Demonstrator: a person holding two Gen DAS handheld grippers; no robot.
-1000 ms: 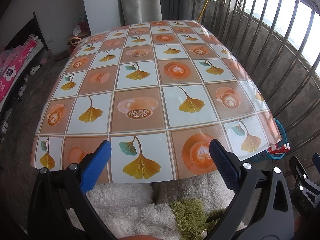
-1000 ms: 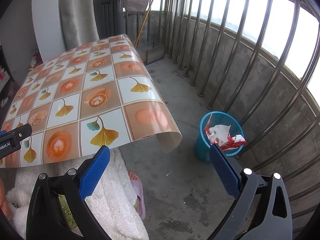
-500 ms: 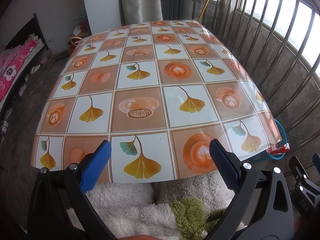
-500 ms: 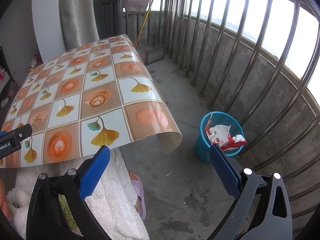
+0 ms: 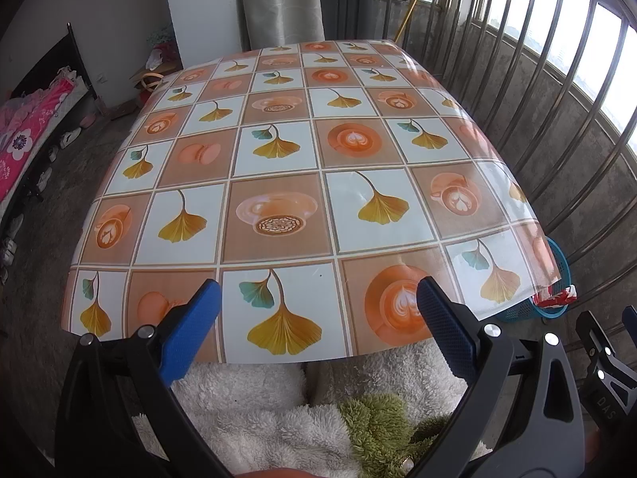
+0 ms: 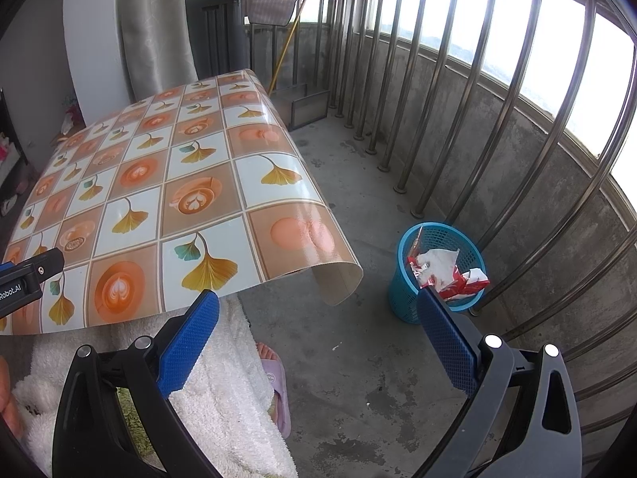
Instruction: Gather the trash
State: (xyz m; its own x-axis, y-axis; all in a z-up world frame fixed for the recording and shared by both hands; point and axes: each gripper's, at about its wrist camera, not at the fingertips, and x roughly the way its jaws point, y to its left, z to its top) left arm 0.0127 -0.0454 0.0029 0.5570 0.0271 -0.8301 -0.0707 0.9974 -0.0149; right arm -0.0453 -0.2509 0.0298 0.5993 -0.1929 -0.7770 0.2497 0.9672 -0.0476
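A blue mesh basket stands on the concrete floor by the railing, right of the table. Red and white crumpled wrappers lie in it and stick out over its rim. In the left wrist view only its edge and a red wrapper show past the table corner. My left gripper is open and empty over the near edge of the table. My right gripper is open and empty above the floor, between the table corner and the basket.
The table has a glossy cloth printed with leaves and cups; its corner curls down. A steel railing runs along the right. A person's white fleece legs and slippered foot are below the grippers.
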